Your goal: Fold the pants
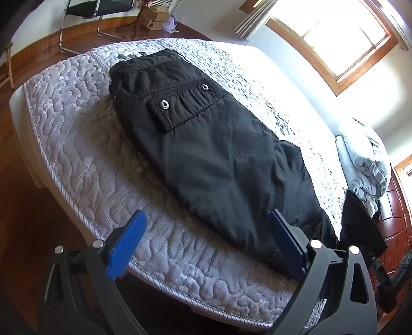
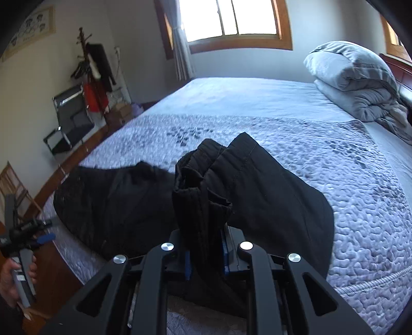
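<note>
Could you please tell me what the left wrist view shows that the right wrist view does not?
Only the left wrist view shows the open left claw and the pocket flap with metal snaps. Only the right wrist view shows the right claw shut on a bunched part of the pants, and a coat rack. Both show the mattress, the grey bedding and a window.
</note>
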{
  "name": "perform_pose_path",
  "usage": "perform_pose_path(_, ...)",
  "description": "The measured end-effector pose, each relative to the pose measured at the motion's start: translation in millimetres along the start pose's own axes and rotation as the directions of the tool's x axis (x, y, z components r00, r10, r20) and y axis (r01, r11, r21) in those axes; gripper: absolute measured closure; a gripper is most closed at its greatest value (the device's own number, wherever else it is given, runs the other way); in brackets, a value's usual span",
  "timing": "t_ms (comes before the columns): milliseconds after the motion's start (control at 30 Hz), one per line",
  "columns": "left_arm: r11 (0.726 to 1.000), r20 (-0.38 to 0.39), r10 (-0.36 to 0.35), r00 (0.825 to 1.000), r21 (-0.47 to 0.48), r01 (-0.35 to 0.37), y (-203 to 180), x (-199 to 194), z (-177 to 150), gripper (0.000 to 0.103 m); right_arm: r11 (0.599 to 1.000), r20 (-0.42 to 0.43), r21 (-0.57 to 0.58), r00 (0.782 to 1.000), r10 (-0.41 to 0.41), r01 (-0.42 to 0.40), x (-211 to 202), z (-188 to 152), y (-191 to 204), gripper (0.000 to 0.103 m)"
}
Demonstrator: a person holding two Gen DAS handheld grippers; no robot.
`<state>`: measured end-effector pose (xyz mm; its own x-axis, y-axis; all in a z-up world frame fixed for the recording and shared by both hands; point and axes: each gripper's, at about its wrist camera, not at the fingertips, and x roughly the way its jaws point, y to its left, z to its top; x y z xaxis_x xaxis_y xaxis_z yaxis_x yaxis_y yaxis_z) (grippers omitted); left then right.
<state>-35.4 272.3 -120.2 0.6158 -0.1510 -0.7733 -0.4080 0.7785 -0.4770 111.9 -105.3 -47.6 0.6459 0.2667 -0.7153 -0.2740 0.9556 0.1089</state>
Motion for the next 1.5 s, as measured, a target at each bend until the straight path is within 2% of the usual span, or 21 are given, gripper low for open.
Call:
perform_pose_path(167, 1.000, -0.002, 0.003, 1.000, -0.024, -0.003, 6, 0, -1, 0.008, 0.999, -0.063, -0.037, 0.998, 0.004, -0.006, 20, -11, 15, 0.086)
perform_pose_path(567, 0.999, -0.034, 0.008, 0.999, -0.032, -0.010, 6, 11, -7, 0.008, 0.994, -0.147, -0.109, 0.989, -0.012, -0.004, 59, -40, 46, 0.084)
perform_pose_path(633, 1.000, -0.042, 0.009, 0.999, -0.029, -0.010, 4, 14, -8, 0.008, 0.994, -0.161, -0.108, 0.987, 0.002, -0.020, 63, -44, 47, 0.075)
perform_pose_path(700, 1.000, -0.048, 0.008, 0.999, -0.025, -0.009, 3, 16, -10, 0.008, 0.994, -0.169, -0.096, 0.985, 0.039, -0.056, 61, -46, 46, 0.059)
perform_pose_path(800, 1.000, -0.055, 0.007, 0.998, -0.025, -0.008, 1, 18, -11, 0.008, 0.985, -0.168, -0.048, 0.973, 0.158, -0.168, 48, -47, 45, 0.044)
perform_pose_path(900, 1.000, -0.059, 0.007, 0.998, -0.029, -0.009, 2, 20, -12, 0.008, 0.965, -0.117, 0.013, 0.958, 0.260, -0.260, 28, -46, 40, 0.043)
perform_pose_path(933, 0.999, -0.062, 0.005, 0.998, -0.031, -0.007, 2, 21, -12, 0.008, 0.966, -0.097, 0.028, 0.961, 0.260, -0.258, 21, -46, 37, 0.043)
perform_pose_path(1000, 0.999, -0.064, 0.003, 0.998, -0.034, -0.005, 2, 24, -13, 0.008, 0.978, -0.080, 0.014, 0.975, 0.208, -0.207, 15, -44, 37, 0.043)
perform_pose_path(1133, 0.999, -0.075, -0.002, 0.997, -0.037, -0.001, 0, 28, -15, 0.008, 0.987, -0.106, -0.100, 0.988, 0.111, -0.122, 21, -47, 49, 0.043)
perform_pose_path(1233, 0.999, -0.080, -0.005, 0.997, -0.036, 0.002, -1, 30, -17, 0.008, 0.986, -0.136, -0.133, 0.988, 0.077, -0.095, 35, -50, 56, 0.046)
perform_pose_path(1300, 0.999, -0.082, -0.002, 0.997, -0.035, -0.001, 0, 31, -18, 0.008, 0.988, -0.148, -0.141, 0.988, 0.049, -0.070, 42, -52, 54, 0.059)
perform_pose_path(1333, 0.999, -0.082, -0.003, 0.997, -0.039, 0.000, 1, 31, -18, 0.008, 0.989, -0.159, -0.134, 0.987, 0.039, -0.061, 46, -53, 52, 0.062)
perform_pose_path(1400, 0.999, -0.082, -0.002, 0.997, -0.047, -0.002, 3, 32, -18, 0.008, 0.991, -0.178, -0.103, 0.982, 0.066, -0.086, 50, -53, 47, 0.077)
perform_pose_path(1433, 0.999, -0.083, -0.001, 0.997, -0.051, -0.003, 5, 32, -18, 0.008, 0.991, -0.177, -0.099, 0.982, 0.068, -0.087, 50, -53, 46, 0.078)
perform_pose_path(1500, 0.998, -0.086, -0.002, 0.996, -0.059, -0.003, 8, 33, -18, 0.008, 0.990, -0.165, -0.115, 0.984, 0.064, -0.084, 47, -51, 47, 0.089)
